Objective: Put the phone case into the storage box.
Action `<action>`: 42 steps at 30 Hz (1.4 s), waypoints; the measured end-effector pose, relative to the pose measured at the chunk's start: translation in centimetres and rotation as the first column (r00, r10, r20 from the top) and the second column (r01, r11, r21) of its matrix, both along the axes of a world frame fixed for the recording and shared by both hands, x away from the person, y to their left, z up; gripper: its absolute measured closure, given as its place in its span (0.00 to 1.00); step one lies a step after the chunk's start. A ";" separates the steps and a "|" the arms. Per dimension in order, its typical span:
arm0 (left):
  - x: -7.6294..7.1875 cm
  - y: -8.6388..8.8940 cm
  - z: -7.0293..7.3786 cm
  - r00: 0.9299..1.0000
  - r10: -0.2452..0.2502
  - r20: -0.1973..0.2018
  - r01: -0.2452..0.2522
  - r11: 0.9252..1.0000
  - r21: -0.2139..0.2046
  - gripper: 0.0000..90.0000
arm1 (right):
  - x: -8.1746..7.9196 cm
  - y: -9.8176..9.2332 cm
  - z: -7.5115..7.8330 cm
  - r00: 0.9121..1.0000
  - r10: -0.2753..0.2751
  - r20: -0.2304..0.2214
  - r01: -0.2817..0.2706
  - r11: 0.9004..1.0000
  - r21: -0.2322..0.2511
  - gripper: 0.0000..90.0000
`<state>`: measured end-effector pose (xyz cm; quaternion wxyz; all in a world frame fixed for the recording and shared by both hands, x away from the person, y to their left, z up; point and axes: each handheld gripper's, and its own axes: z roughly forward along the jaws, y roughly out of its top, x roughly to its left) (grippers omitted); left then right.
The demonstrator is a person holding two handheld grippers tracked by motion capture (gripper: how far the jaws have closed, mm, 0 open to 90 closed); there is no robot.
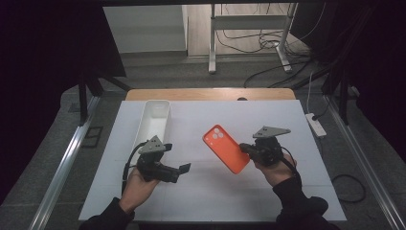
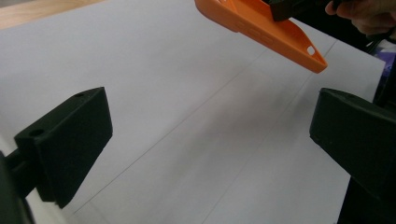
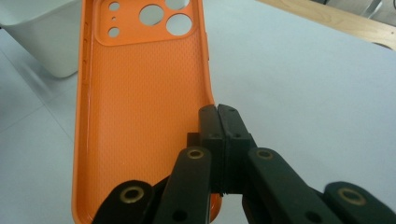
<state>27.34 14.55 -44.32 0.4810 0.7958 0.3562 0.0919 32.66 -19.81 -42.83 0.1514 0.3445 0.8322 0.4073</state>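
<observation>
The orange phone case (image 1: 226,148) is pinched by its side wall in the closed right hand-held gripper (image 1: 245,148) and held above the desk (image 1: 201,191) (inner side up). The left hand-held gripper (image 1: 184,168) is spread wide, empty, near the white bin (image 1: 154,120).

- Orange phone case (image 1: 226,148): one
- White rectangular bin (image 1: 154,122): one
- Hand-held gripper: two, left (image 1: 183,170) and right (image 1: 245,148)
- Tabletop (image 1: 210,191): one

Phone case (image 1: 226,148) mid-table (image 1: 268,201), right of bin (image 1: 154,120), between left gripper (image 1: 184,168) and right gripper (image 1: 243,147).
</observation>
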 end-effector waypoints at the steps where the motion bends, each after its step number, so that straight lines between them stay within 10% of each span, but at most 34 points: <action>1: 0.2 -0.3 0.0 1.000 -0.006 -0.006 0.006 1.000 -0.003 0.00 | -0.1 0.0 0.0 1.000 0.002 0.003 -0.002 1.000 -0.001 1.00; 23: 2.7 -3.6 -0.2 0.989 -0.079 -0.125 0.072 0.996 -0.053 0.00 | -2.2 0.0 0.2 0.999 0.008 0.037 -0.010 0.999 0.038 1.00; 42: 4.6 -6.0 -0.4 0.964 -0.158 -0.213 0.131 0.982 -0.139 0.00 | -2.4 1.1 -0.2 0.999 0.023 0.040 -0.025 0.998 0.049 1.00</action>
